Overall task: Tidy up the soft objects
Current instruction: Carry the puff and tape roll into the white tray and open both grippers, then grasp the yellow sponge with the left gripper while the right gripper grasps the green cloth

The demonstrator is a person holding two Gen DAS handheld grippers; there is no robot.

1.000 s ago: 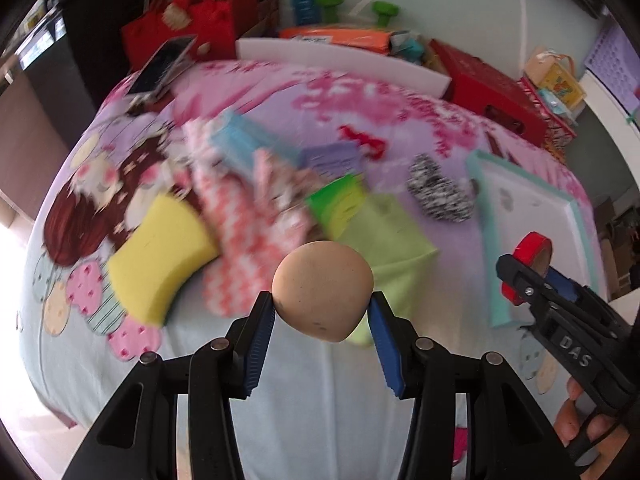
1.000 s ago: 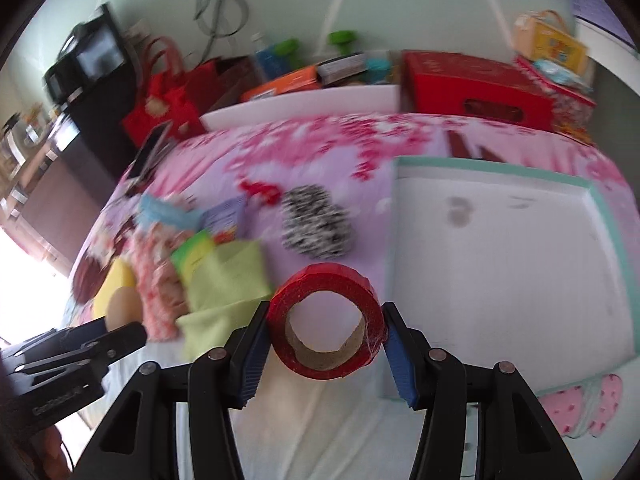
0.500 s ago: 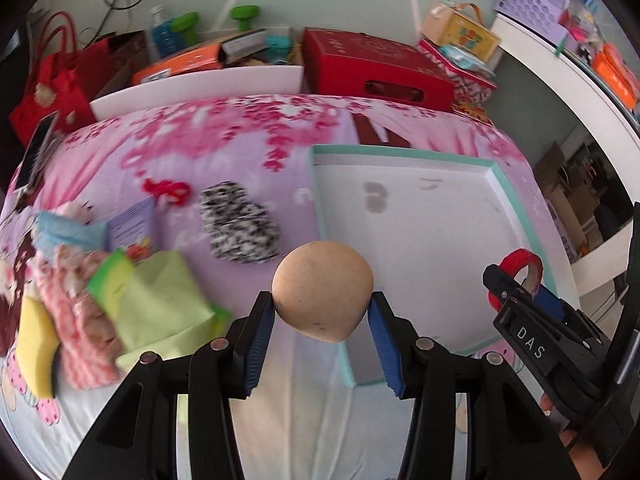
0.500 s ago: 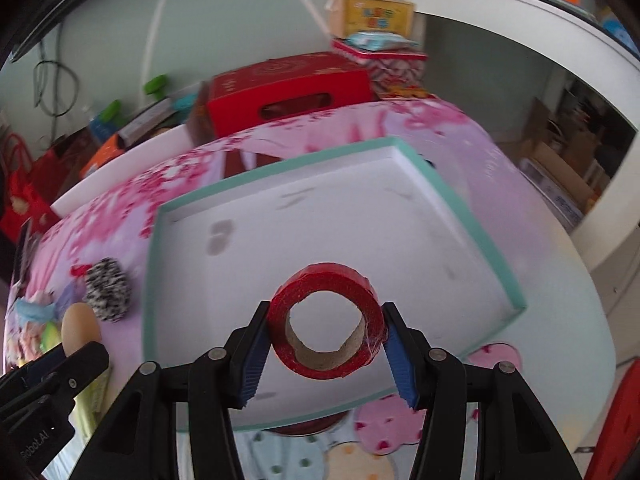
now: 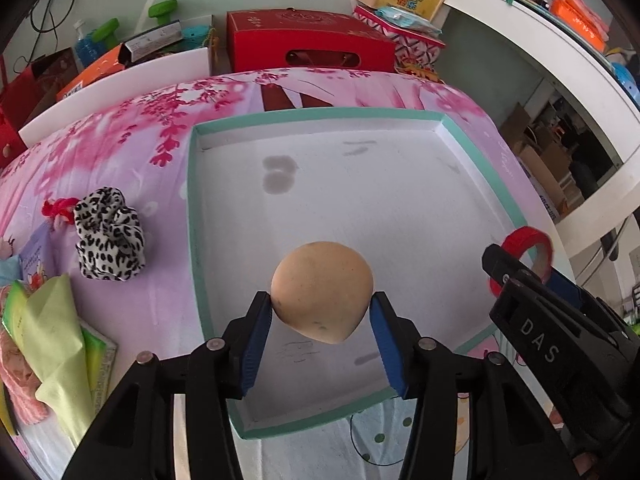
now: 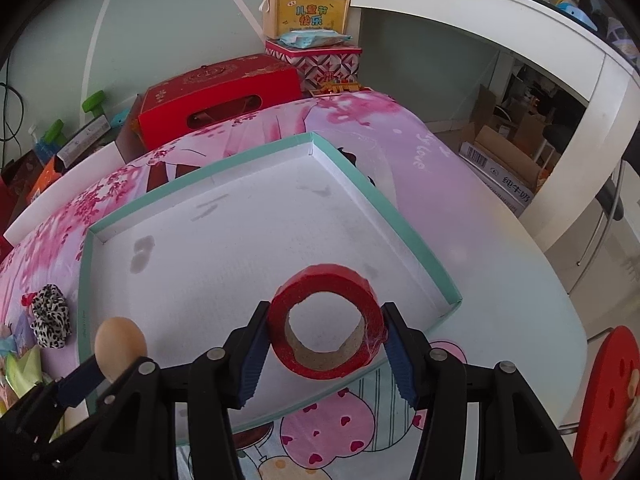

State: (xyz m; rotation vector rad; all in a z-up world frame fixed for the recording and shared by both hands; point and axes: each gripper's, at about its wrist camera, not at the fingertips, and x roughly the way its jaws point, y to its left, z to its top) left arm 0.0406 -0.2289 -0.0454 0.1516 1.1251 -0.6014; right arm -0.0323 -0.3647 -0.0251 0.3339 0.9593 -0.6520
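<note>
Both claws hang over the near half of the shallow white tray with the teal rim, and what matters now is simply that the tray floor lies straight below each load. The left claw has the tan egg-shaped squishy between its blue pads, pointed end toward the claw's base; its jaws are opening, the left pad touching the squishy and the right pad at most grazing it, so I judge a release is under way. The right claw, at about three o'clock from the left one, carries the red tape roll on its side, hole facing the camera, long axis running along the claw's line; these jaws are opening too, with the pads barely on the roll's flanks. The left claw sits nearer the tray's left wall, the right nearer its near-right corner. The tray rests on a worktop under a pink blossom-print cloth. At nine o'clock from the tray lie a leopard-print scrunchie and a lime-green cloth. Beyond, a red gift box stands against the pale green wall.
</note>
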